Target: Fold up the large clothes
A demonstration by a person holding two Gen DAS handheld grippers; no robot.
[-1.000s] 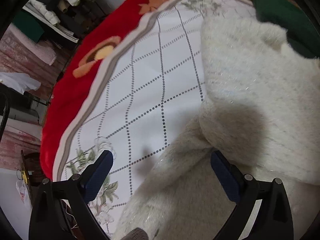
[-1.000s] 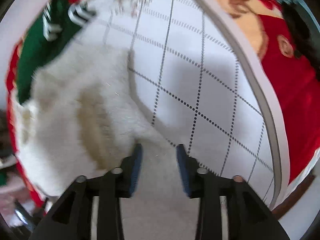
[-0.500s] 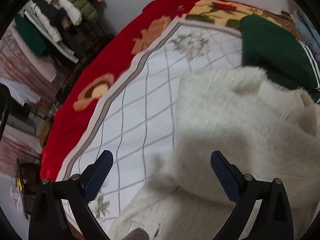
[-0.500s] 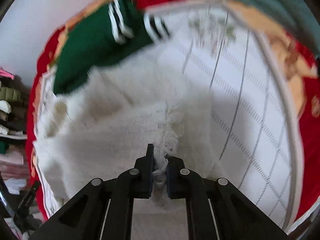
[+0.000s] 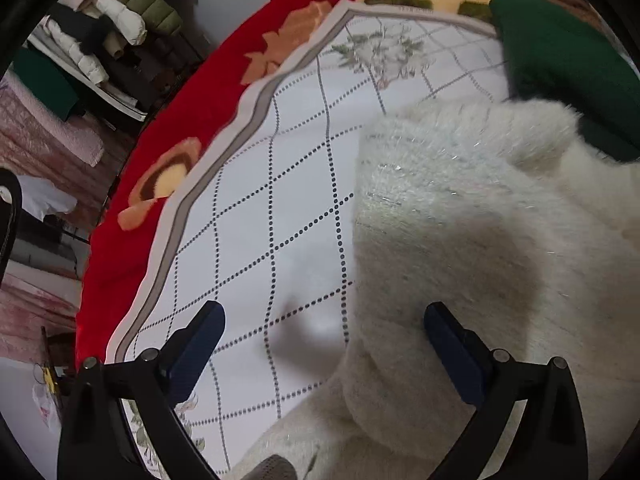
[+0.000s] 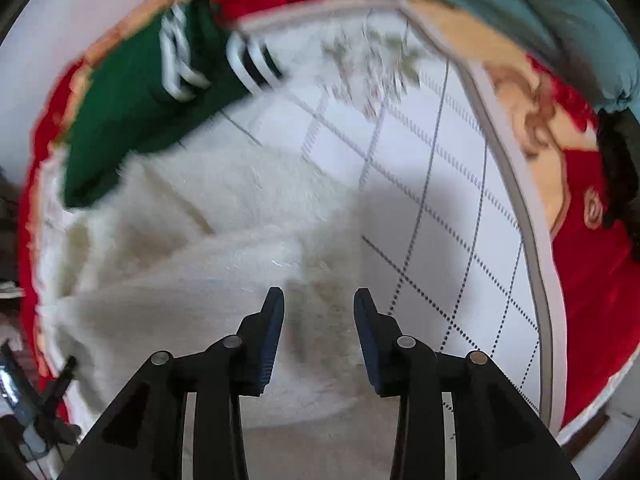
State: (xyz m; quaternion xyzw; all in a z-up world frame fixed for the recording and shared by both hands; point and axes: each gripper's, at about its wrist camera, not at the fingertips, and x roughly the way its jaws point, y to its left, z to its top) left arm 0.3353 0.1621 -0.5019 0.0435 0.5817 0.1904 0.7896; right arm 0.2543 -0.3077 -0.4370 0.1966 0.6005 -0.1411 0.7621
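**Fluffy white garment spread on the bed, both jaws free of it**

A fluffy white garment point(image 5: 472, 240) is laid on a bed covered by a white sheet with a dotted diamond grid point(image 5: 280, 208), which is bordered by a red floral blanket point(image 5: 192, 120). A folded edge of the garment is seen running down the middle of the left wrist view, with bare sheet to its left up to the grey-banded border. A green garment with white stripes point(image 6: 144, 108) is touched by the white one at the far edge. The left gripper point(image 5: 324, 344) is held wide open above that folded edge, nothing clamped. The jaws of the right gripper point(image 6: 319, 320) are opening over the white pile, with no fabric pinched between them; open sheet is seen to their right. Stacked clothes point(image 5: 120, 24) are seen beyond the bed.
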